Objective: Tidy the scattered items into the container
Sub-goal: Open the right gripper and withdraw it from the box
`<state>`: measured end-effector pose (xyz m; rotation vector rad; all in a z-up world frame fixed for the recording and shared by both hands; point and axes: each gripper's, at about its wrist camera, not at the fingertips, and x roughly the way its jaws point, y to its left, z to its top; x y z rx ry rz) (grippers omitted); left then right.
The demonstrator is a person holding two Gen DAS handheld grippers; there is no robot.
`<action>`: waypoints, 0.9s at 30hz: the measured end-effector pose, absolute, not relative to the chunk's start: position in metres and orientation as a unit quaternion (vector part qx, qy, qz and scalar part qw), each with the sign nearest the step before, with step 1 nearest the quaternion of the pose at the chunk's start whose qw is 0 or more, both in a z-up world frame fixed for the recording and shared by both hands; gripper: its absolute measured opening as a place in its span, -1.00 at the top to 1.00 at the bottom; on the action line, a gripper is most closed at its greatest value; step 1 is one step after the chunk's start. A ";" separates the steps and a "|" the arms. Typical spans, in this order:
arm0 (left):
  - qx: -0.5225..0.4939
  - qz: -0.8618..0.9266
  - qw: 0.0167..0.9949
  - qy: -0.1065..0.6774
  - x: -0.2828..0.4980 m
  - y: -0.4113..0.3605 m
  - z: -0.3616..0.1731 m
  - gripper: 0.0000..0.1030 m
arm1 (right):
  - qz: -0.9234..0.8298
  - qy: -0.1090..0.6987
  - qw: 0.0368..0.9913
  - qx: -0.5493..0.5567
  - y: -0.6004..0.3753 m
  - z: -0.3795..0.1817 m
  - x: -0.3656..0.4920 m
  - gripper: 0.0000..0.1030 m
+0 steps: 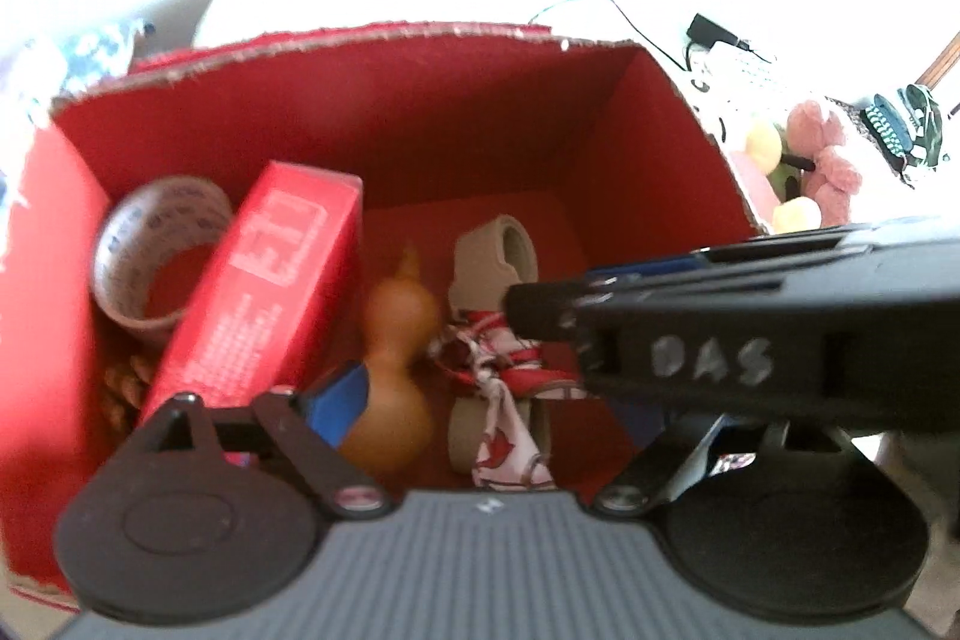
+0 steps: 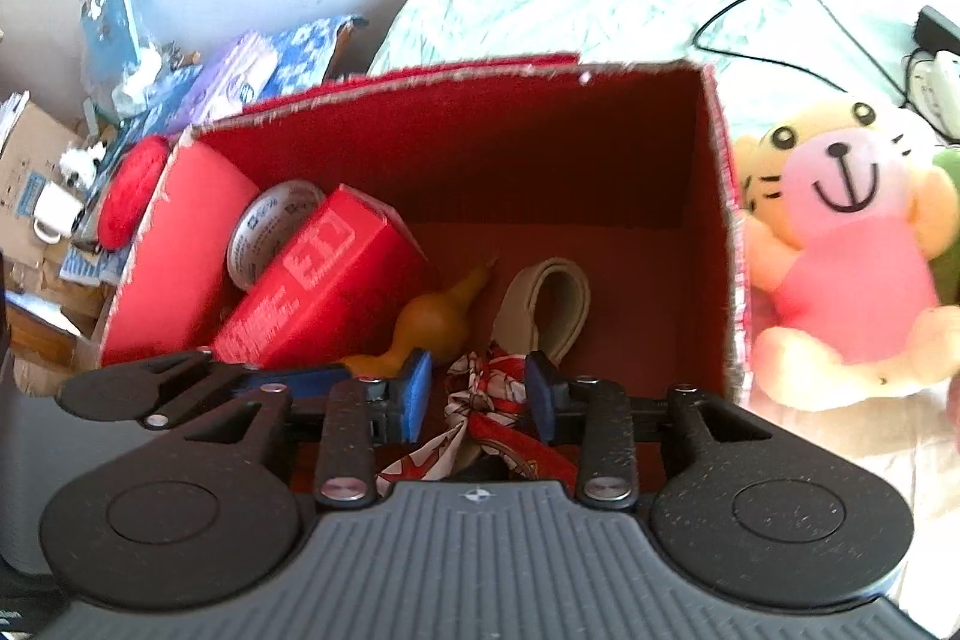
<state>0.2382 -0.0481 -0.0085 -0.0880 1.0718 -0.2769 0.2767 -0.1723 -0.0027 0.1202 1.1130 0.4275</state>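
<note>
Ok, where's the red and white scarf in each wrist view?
Left wrist: the scarf sits low centre in the red box, right of the gourd, under the right gripper.
Right wrist: the scarf sits bottom centre, between the open gripper's blue pads.
Shared landmark: the gourd, left of the scarf.

Right gripper: jaws parted, blue pads standing on either side of a gap, not clamped. Left gripper: left blue pad visible; the right side is covered by the other gripper's body crossing its view, so its state is undetermined.
</note>
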 end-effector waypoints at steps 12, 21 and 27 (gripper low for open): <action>0.002 -0.082 0.884 0.461 0.215 -0.034 0.021 -0.81 | 0.183 0.453 0.870 0.065 -0.188 0.043 0.245 -0.10; -0.004 -0.011 0.900 0.435 0.198 -0.025 0.041 -0.83 | 0.174 0.440 0.878 0.077 -0.205 0.050 0.227 -0.37; -0.043 0.039 0.911 0.407 0.175 -0.015 0.056 -0.91 | 0.201 0.442 0.871 0.074 -0.209 0.046 0.211 -0.37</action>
